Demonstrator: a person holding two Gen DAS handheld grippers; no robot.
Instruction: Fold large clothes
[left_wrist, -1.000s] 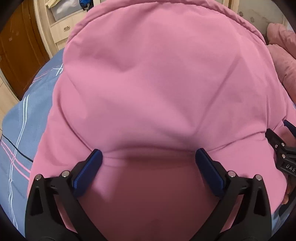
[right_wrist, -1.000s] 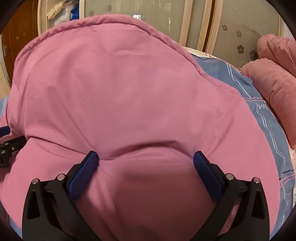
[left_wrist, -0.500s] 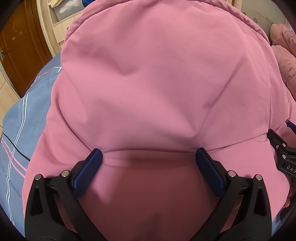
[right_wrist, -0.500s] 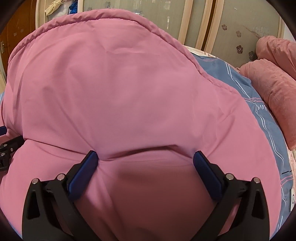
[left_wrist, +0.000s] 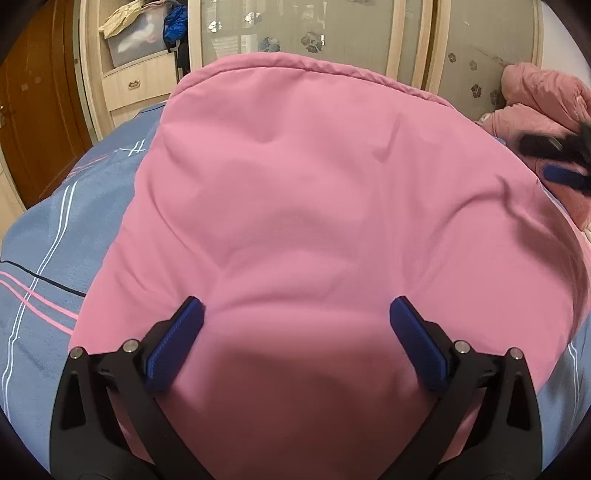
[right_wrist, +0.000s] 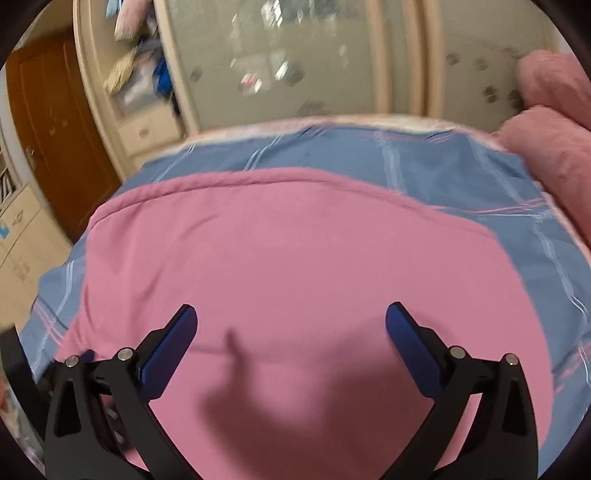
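**Both grippers spread wide over pink garment on blue bed**

Left gripper (left_wrist: 295, 321): tilted down toward the pink garment (left_wrist: 325, 221), blue pads (left_wrist: 173, 343) set far apart, nothing clamped between them. Close to the cloth; cannot tell whether the tips touch it. Garment spread straight ahead and below, filling most of the left wrist view, stitched hem at its far edge. Ahead and far to the right, a blurred black-and-blue shape: the other gripper, held above the garment's right side.

Right gripper (right_wrist: 291, 325): raised clear above the garment (right_wrist: 288, 266), pointed forward and down, fingers likewise spread wide, holding nothing. Motion blur over this whole view. Dark shadow cast on the cloth just below and between the fingers.

Under the garment, a blue bedsheet (right_wrist: 332, 155) with white and pink stripes, showing beyond the hem and to both sides. Ahead and to the right, a heap of pink bedding (left_wrist: 539, 96). Beyond the bed, wardrobe doors (left_wrist: 351, 33) with frosted flower-print panels; ahead to the left, an open shelf (left_wrist: 140, 37) stuffed with cloth and a box, drawers beneath. Farther left, a brown wooden door (left_wrist: 40, 99).
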